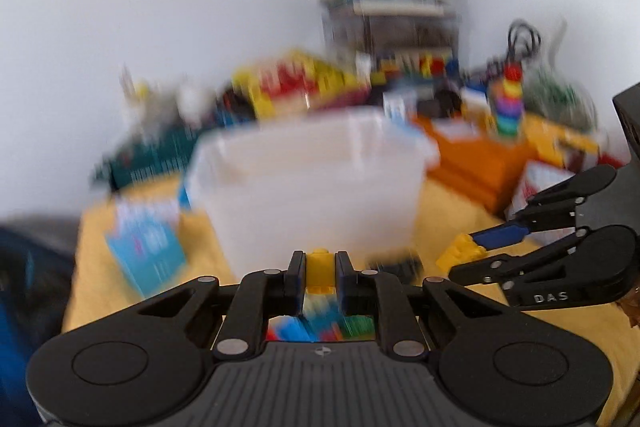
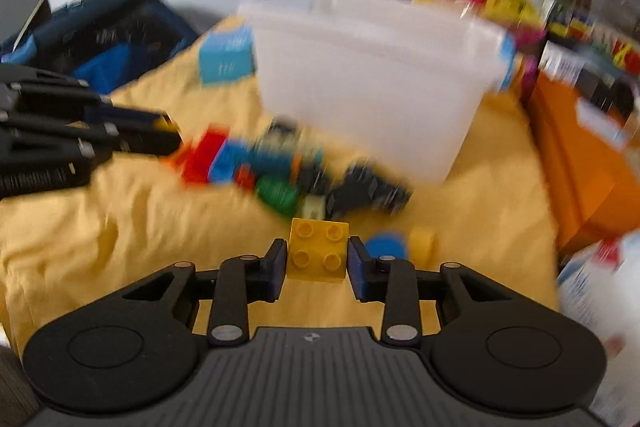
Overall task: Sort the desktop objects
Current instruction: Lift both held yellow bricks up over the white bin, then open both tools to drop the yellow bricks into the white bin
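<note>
Left gripper (image 1: 319, 277): sitting nearest the lens, clenched on a small yellow plastic brick (image 1: 319, 269), pads pressing both its sides.
Yellow cloth (image 2: 100, 227): covering the surface under everything; whether a bench is lying beneath it cannot be told.
Translucent white plastic bin (image 1: 312, 183): standing open-topped straight ahead of both grippers, looking to be the sorting target.
Orange flat boxes (image 1: 480, 163): stacking up to the right of the bin, outside the job.
Brick pile (image 2: 280, 167): loose red, blue, green and black pieces lying on the cloth in front of the bin, waiting their turn.
Right gripper (image 2: 317, 263): bracketing a yellow four-stud brick (image 2: 318, 253); thin gaps are showing at both pads, so I am reading it as not yet gripping.
Small blue round piece (image 2: 386, 247): lying just beside the right pad.
Doing it well: I am judging that the left brick needs carrying clear over the bin rim before letting go, and the right pads need squaring on the brick's flat sides, keeping off the blue piece.
Writing: only "DAS" is reading clearly, on the right gripper's body in the left view; other labels are blurring out.
</note>
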### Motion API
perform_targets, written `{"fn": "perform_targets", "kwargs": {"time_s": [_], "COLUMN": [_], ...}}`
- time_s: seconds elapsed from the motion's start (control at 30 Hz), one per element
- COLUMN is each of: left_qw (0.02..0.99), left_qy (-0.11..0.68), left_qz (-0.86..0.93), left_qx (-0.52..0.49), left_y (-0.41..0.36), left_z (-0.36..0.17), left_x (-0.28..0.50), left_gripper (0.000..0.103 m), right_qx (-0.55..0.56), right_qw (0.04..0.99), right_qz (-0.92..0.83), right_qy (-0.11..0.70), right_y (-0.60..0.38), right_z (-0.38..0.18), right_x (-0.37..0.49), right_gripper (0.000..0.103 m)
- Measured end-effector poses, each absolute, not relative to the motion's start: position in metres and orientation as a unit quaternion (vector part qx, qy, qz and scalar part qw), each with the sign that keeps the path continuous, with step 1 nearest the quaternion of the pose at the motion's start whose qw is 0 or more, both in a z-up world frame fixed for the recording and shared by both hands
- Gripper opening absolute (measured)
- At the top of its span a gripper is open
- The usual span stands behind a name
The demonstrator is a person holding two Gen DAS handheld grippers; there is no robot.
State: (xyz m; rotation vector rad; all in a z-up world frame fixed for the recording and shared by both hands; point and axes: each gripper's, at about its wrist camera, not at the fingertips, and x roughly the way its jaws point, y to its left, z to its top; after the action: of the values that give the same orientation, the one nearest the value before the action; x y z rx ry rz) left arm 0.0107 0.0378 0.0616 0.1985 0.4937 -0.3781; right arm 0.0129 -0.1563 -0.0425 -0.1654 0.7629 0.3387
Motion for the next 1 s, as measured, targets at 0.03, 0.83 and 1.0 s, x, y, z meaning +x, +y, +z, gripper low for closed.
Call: {"fn": "perform_targets", "kwargs": {"time_s": [0.03, 0.83, 1.0], "left_qw": [0.951, 0.949, 0.957], "left_qy": [0.228, 0.258, 0.236], "left_qz": [-0.185, -0.135, -0.144], "left_qx": [0.100, 0.124, 0.089], "left_y": [0.038, -0.021, -0.009], "left_z": [0.073, 0.065, 0.079], "left_x": [0.018, 0.183, 0.165], "left_gripper": [0.017, 0.042, 0.050], "right_qx": [-0.081, -0.043, -0.042], "right_qw": [0.917, 0.955, 0.953], "right_qz": [0.161, 0.074, 0.074], "right_qy": [0.356, 0.284, 0.292], "right_y": [-0.159, -0.179, -0.182], "right_z": [-0.032, 0.001, -0.006], "right_x": [0.017, 0.160, 0.156], "right_gripper": [0.036, 0.038, 0.038]}}
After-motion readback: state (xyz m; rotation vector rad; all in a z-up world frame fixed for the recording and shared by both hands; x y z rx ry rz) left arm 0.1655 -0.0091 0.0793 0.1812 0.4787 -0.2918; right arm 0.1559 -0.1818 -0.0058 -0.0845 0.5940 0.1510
